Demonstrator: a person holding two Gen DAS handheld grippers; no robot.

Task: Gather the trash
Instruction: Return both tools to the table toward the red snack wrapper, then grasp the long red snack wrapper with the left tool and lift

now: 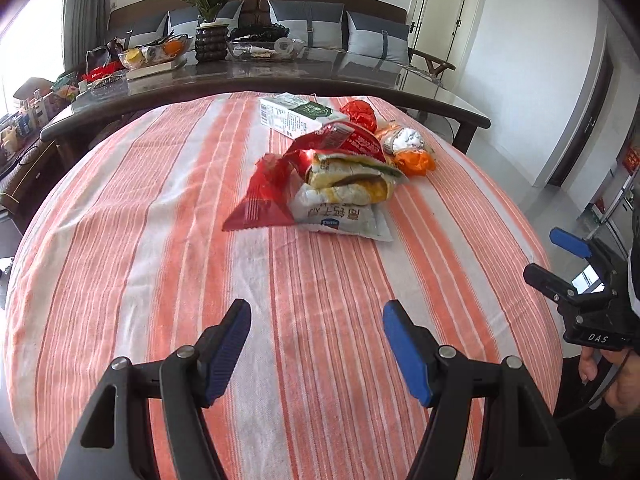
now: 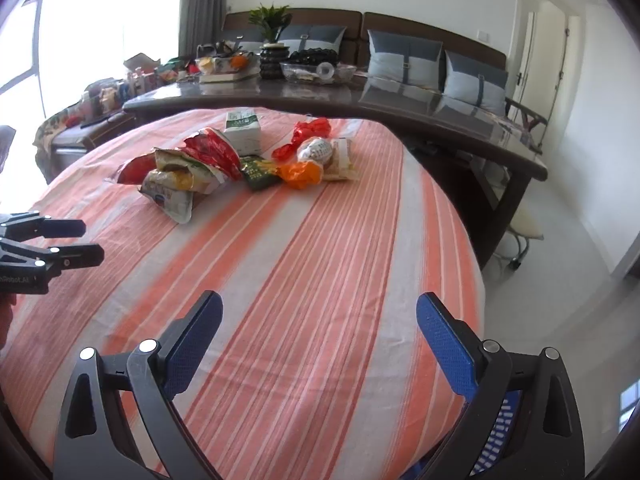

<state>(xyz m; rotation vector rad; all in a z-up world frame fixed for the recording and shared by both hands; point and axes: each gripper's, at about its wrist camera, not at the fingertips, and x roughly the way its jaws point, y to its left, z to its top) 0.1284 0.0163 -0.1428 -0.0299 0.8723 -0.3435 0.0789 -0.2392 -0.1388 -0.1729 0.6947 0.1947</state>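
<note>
A heap of trash lies at the far middle of the striped cloth (image 1: 160,240): a red wrapper (image 1: 264,196), yellow and white snack bags (image 1: 344,196), a white and green carton (image 1: 296,114), orange wrappers (image 1: 416,160) and a red one (image 1: 360,112). The same heap shows in the right wrist view: snack bags (image 2: 176,184), carton (image 2: 242,130), green packet (image 2: 258,172), orange wrapper (image 2: 302,174). My left gripper (image 1: 316,320) is open and empty, well short of the heap. My right gripper (image 2: 320,316) is open and empty, over the near cloth; it also shows at the right edge of the left wrist view (image 1: 560,260).
A dark table (image 1: 280,76) behind the cloth carries a potted plant (image 1: 210,20), fruit bowls and clutter. A sofa with grey cushions (image 1: 308,24) stands against the wall. A blue basket (image 2: 496,436) shows under my right gripper. Floor lies to the right.
</note>
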